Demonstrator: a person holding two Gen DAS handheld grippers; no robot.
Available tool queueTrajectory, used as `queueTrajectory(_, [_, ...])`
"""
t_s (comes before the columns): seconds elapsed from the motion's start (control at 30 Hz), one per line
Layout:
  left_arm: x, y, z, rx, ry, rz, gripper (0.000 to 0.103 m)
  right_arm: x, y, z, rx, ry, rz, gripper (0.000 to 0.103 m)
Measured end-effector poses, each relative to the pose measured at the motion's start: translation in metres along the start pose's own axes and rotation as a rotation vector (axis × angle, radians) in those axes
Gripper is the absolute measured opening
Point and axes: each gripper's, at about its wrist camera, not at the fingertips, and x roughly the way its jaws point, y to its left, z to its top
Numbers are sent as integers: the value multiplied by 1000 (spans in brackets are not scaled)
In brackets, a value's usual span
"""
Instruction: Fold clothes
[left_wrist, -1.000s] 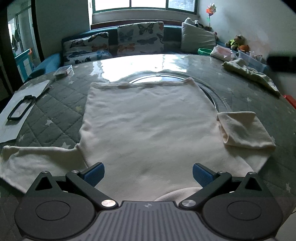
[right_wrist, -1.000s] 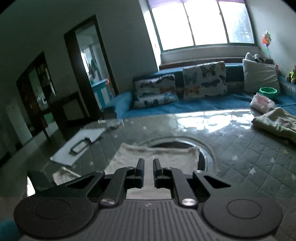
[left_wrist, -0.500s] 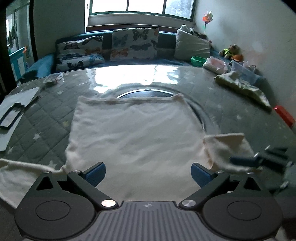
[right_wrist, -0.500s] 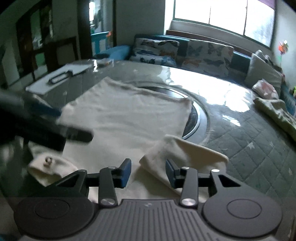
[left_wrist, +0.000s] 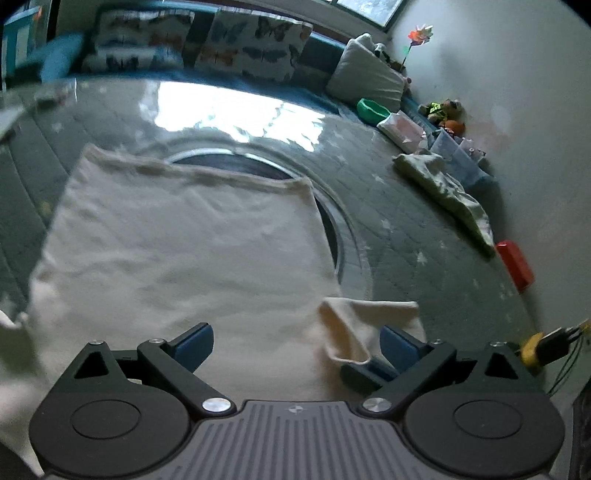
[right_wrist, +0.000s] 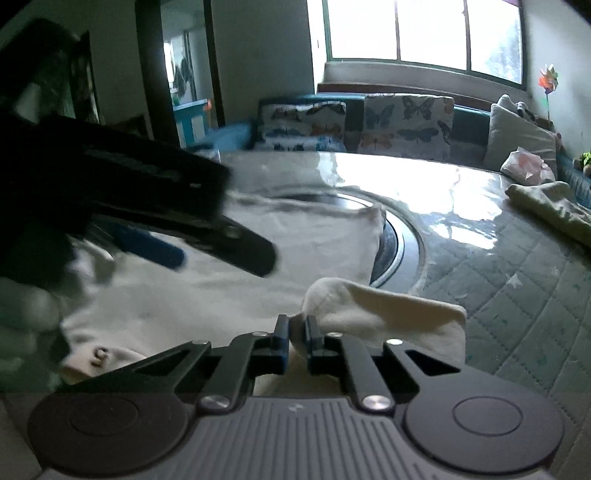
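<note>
A cream sweater (left_wrist: 177, 251) lies spread flat on the quilted table (left_wrist: 424, 236), hem at the far side. Its right sleeve (left_wrist: 369, 321) is folded back into a short flap. My left gripper (left_wrist: 295, 345) hovers open over the sweater's near part, with nothing between its blue pads. In the right wrist view it is a blurred dark shape (right_wrist: 221, 254) at the left, over the sweater (right_wrist: 295, 240). My right gripper (right_wrist: 297, 336) is shut on the near corner of the folded sleeve (right_wrist: 388, 306). One of its fingers (left_wrist: 362, 369) shows under the flap in the left wrist view.
A pale green garment (left_wrist: 443, 188) lies at the table's right side, with a red block (left_wrist: 515, 264) near the edge. A round metal ring (left_wrist: 332, 229) is set in the table's middle. Behind stand a sofa with butterfly cushions (right_wrist: 406, 122) and a green bowl (left_wrist: 373, 109).
My right gripper came down from high above the table, opened, then shut on the folded sleeve's corner. My left gripper drifted right across the sweater and rolled, staying open.
</note>
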Motion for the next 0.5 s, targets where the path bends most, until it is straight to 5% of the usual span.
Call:
queueTrajectory(0.2, [12,3,-1,-71,64,-63,94,-11,6,1,27,-46,39,7])
queueTrajectory(0.5, [18,13,-3,-159,103,-144,36,-12,12,1,33,-79,80,7])
